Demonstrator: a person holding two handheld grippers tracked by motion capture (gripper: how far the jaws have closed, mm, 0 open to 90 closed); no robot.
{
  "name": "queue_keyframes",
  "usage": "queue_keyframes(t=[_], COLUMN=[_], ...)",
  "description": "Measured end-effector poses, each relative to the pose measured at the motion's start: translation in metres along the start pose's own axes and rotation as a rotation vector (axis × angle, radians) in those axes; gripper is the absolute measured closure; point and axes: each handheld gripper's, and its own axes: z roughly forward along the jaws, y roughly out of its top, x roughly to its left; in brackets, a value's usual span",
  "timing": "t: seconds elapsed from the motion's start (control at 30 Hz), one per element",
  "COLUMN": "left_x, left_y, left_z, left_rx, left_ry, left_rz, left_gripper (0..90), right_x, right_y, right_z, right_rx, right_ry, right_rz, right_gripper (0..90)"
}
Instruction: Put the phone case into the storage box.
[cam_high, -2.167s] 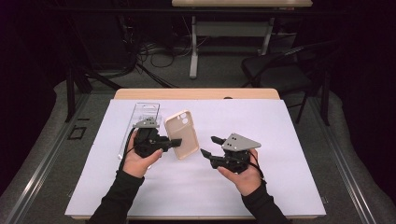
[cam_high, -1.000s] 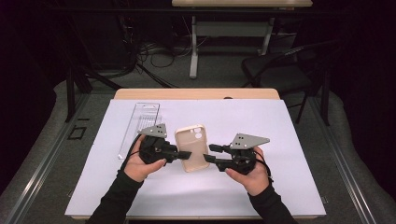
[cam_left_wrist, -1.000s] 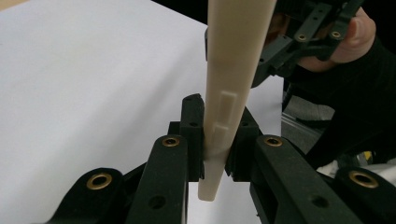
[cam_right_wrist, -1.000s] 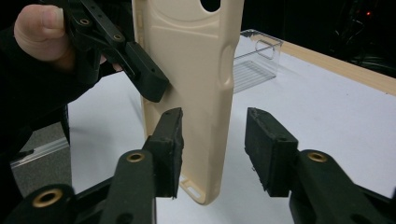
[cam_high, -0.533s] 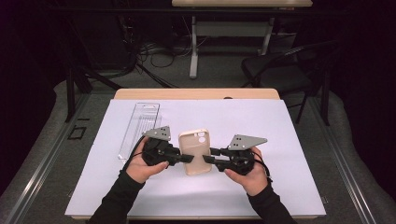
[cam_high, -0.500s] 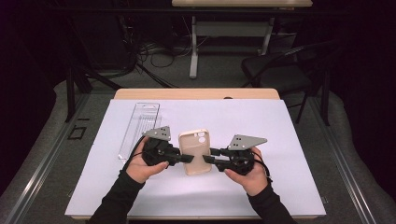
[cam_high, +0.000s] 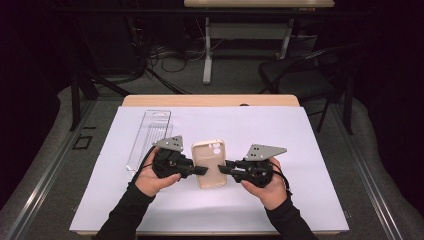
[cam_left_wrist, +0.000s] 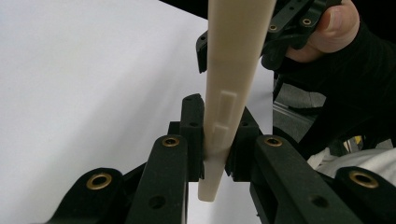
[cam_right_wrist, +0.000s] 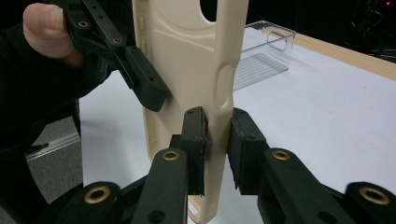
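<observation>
A beige phone case (cam_high: 210, 162) hangs just above the white table cover (cam_high: 310, 150), held between both grippers with its camera hole at the far end. My left gripper (cam_high: 202, 170) is shut on its left edge; in the left gripper view the pads (cam_left_wrist: 192, 135) press both sides of the thin edge (cam_left_wrist: 233, 70). My right gripper (cam_high: 223, 170) is shut on the opposite edge, its jaws (cam_right_wrist: 217, 135) clamping the case wall (cam_right_wrist: 187, 60) near a side button. One finger (cam_right_wrist: 144, 84) of the left gripper shows against the case's other side.
A clear plastic box (cam_high: 150, 137) lies on the cover at the back left, also visible as a clear plastic box (cam_right_wrist: 264, 51) in the right gripper view. The wooden table edge (cam_high: 210, 100) runs along the back. A chair (cam_high: 300, 75) and desk legs stand beyond.
The left gripper carried the case down and toward the table's middle, straightening it. The right gripper moved in from the right and closed on the case's right edge.
</observation>
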Motion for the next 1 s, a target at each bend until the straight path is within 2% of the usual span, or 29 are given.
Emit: queue_keyframes(t=[0.2,0.57,1.0], left_x=[0.0002,-0.0004,0.0009], left_y=[-0.0002,-0.0005,-0.0006], left_z=[-0.0003,0.0004,0.0009], left_rx=[0.002,0.003,0.002], left_ry=[0.003,-0.009,0.005], left_rz=[-0.001,0.009,0.008], left_gripper=[80.5,80.4,80.1], right_x=[-0.0008,-0.0024,-0.004], right_y=[-0.0012,-0.0016,-0.002], right_z=[0.0002,-0.0007,-0.0013], right_rx=[-0.001,0.001,-0.006], right_ry=[0.013,0.026,0.035], right_rz=[0.015,0.0,0.01], right_gripper=[80.3,80.8,81.2])
